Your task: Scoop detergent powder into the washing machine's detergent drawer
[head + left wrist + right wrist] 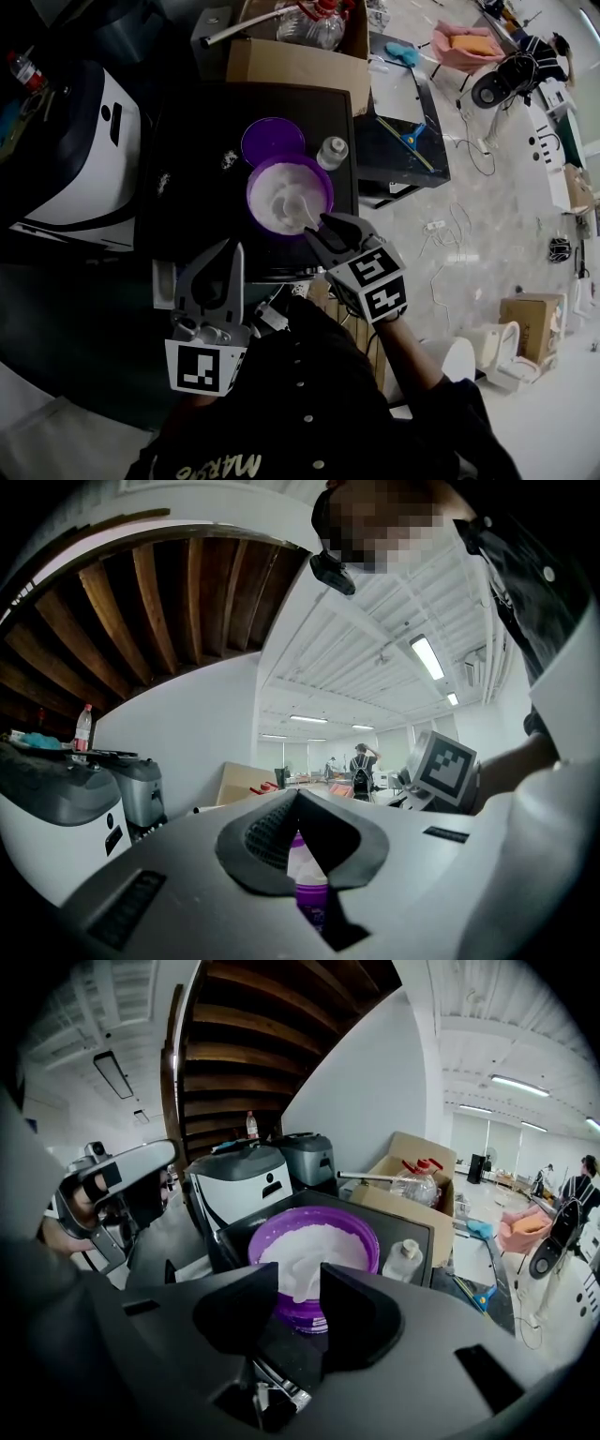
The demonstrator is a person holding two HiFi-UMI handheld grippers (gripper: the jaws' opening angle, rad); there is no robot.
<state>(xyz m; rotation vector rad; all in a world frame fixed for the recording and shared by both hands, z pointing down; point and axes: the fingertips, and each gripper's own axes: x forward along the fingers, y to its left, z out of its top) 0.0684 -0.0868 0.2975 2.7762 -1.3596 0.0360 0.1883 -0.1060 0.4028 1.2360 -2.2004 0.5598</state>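
Black machine top (187, 141) is filling the middle of the head view. A white appliance (80, 150) is standing to its left and a cardboard box (295, 61) is sitting behind it. Purple tub (323, 183) of white detergent powder (272, 192) is sitting open on the machine top, toward its right side. Its purple lid (274, 141) is lying flat just behind it, edges touching or nearly so. Right gripper (319, 225) is angling down over the tub's near rim with its jaws standing apart and pressing on nothing. The gap between them is lining up with a white scoop (302, 1283) lying in the powder. Left gripper (232, 251) is hovering level off the machine's near edge, left of the tub, jaws together at the tips and holding nothing. Small clear bottle (332, 152) is standing just right of the lid, beside the tub's far rim.
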